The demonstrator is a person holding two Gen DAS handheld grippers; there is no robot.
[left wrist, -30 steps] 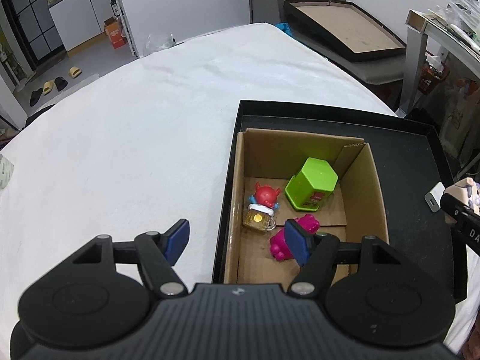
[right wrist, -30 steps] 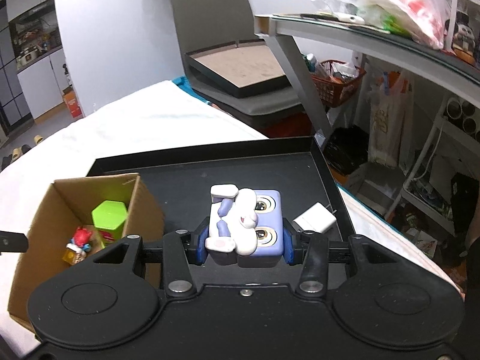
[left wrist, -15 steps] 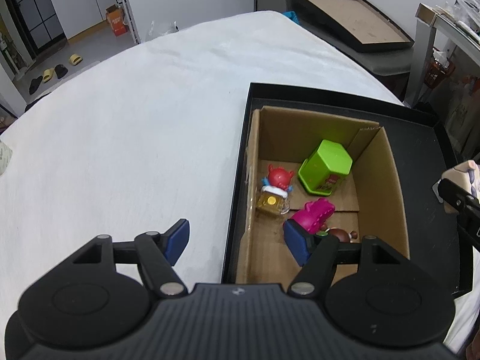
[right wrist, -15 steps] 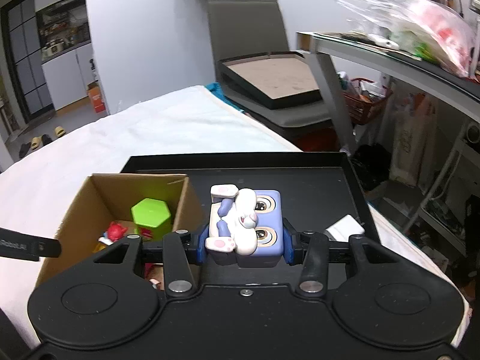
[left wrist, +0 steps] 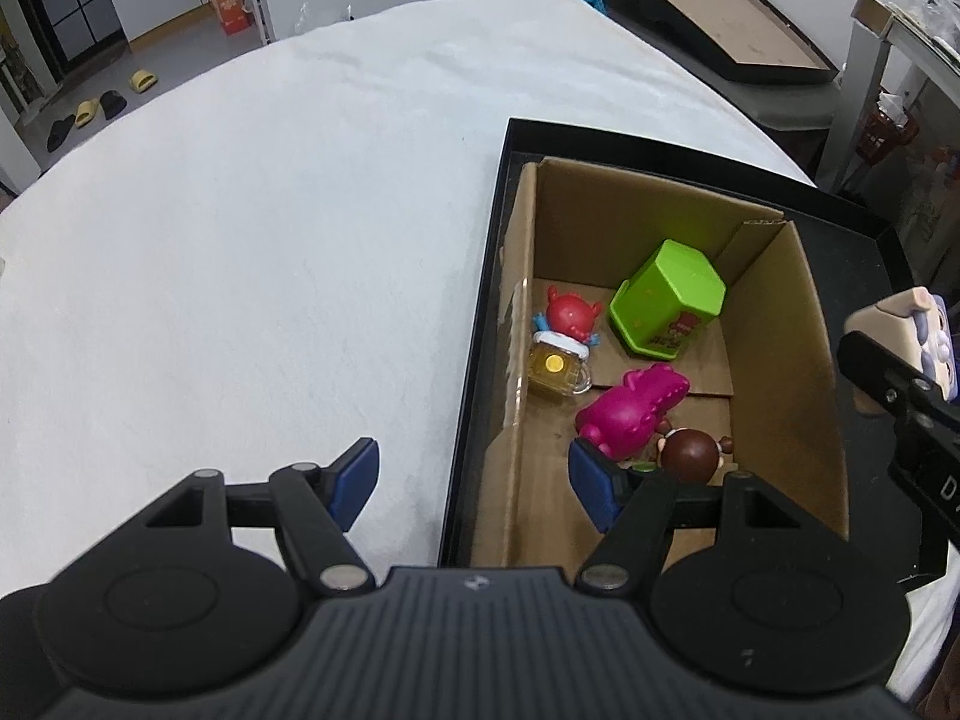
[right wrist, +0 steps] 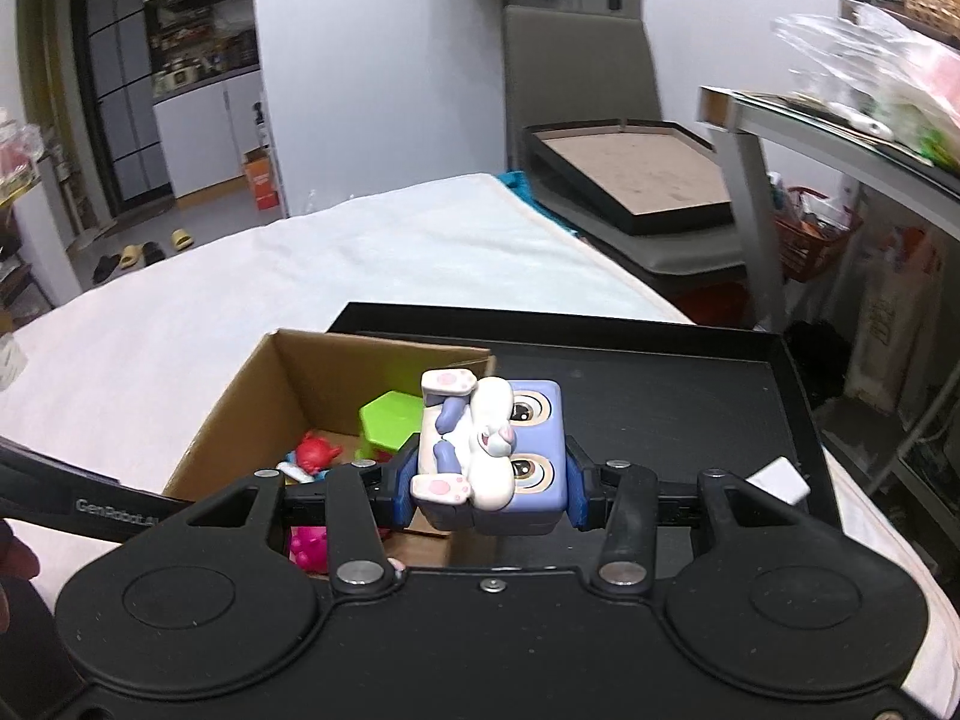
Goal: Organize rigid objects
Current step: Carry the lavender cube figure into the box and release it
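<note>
**Toys and box, counted**

Right gripper (right wrist: 489, 477): clenched on one glossy purple cube toy (right wrist: 501, 456), moulded rabbit on its face. Left gripper (left wrist: 474, 477): spread, empty. Ahead of its fingers: one corrugated cardboard box (left wrist: 774, 324), five hard plastic toys inside, on one black tray (left wrist: 480, 324).

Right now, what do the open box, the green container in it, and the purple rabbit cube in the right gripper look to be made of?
Box: corrugated cardboard, matte brown, with raw cut edges and folded flaps.
Green container: probably hard plastic, smooth, with a slight sheen and a printed label.
Rabbit cube: likely moulded plastic or vinyl, satin, with painted eyes; the right gripper does not visibly dent it.
</note>
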